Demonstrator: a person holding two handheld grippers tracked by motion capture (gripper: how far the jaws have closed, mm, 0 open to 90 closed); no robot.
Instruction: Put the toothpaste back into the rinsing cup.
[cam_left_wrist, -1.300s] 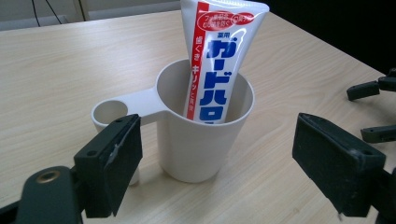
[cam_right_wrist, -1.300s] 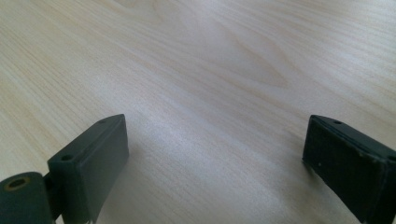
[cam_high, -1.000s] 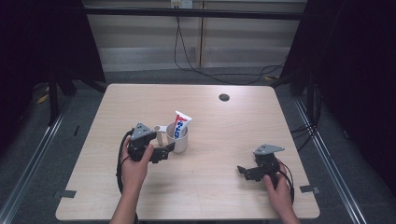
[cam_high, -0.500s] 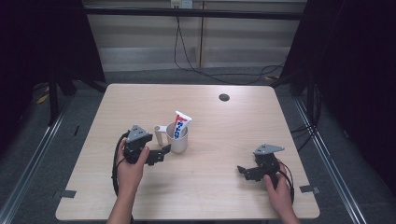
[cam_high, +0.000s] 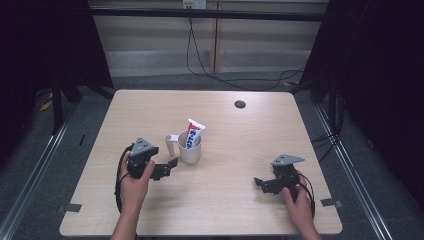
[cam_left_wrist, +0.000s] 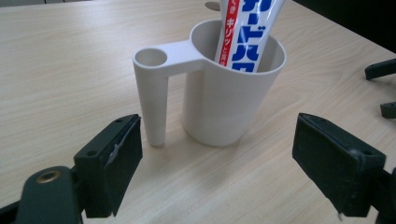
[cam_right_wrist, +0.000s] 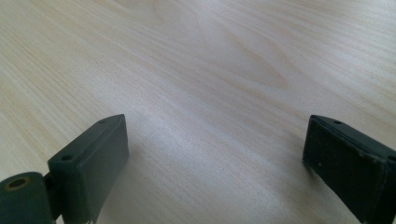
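A white cup (cam_high: 190, 150) with a side tube holder (cam_high: 169, 142) stands near the middle of the wooden table (cam_high: 150, 107). A red, white and blue toothpaste tube (cam_high: 194, 132) leans inside it. My left gripper (cam_high: 167, 169) lies just left of the cup, open and apart from it. In the left gripper view the cup (cam_left_wrist: 229, 100) and tube (cam_left_wrist: 247, 32) stand a little beyond the open gripper (cam_left_wrist: 219, 161), with nothing between the jaws. My right gripper (cam_high: 260, 184) rests open at the front right, and its own view shows the gripper (cam_right_wrist: 215, 154) over bare wood.
A dark round hole (cam_high: 240, 104) sits in the table's far side. Cables (cam_high: 200, 55) trail on the floor behind the table. The right gripper's jaw tips (cam_left_wrist: 380, 70) show at the right edge of the left gripper view.
My left gripper has drawn back from the cup's holder toward the front left, and the cup now stands free. The right gripper has not moved.
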